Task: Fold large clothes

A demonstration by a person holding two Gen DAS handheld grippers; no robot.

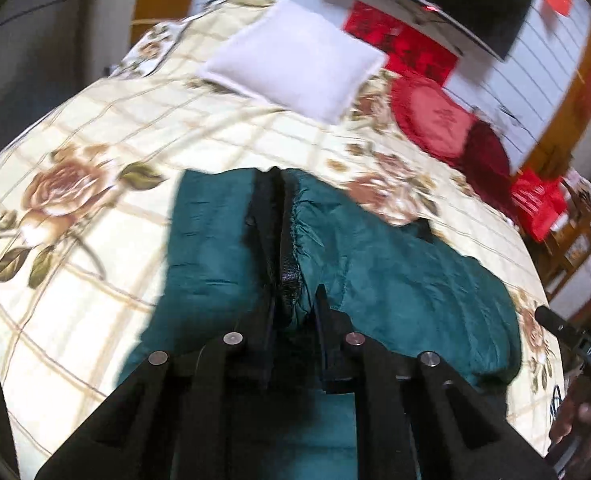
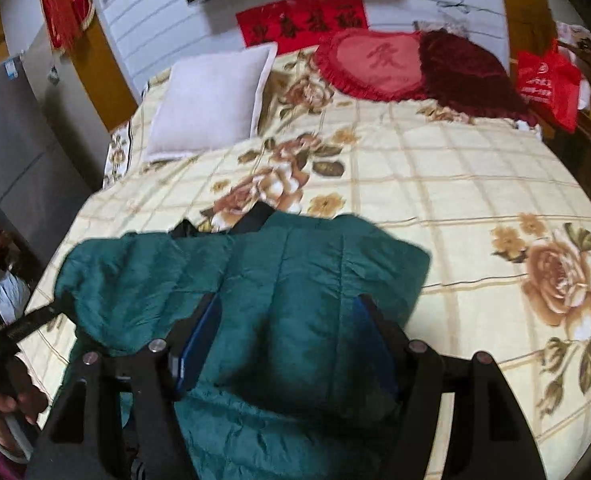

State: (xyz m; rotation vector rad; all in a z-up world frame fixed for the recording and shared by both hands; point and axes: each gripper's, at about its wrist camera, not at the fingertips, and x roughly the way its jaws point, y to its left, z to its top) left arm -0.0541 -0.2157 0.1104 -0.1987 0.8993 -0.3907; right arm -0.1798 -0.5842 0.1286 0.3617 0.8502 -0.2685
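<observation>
A dark green padded jacket (image 2: 279, 280) lies on the near part of the bed (image 2: 435, 168) (floral checked cover). The left gripper (image 1: 295, 300) is clamped together on the jacket's black-trimmed edge. The right gripper (image 2: 287, 312) hangs above the fabric, its jaws spread apart.

The red banner (image 2: 303, 20) bears four dark characters, seemingly 迎春接福; the heart cushion (image 2: 375, 66) shows one.

This is a bedroom in a home. A big bed (image 2: 435, 168) has a flower cover, a white pillow (image 2: 211, 108) and a red heart cushion (image 2: 375, 66).
</observation>
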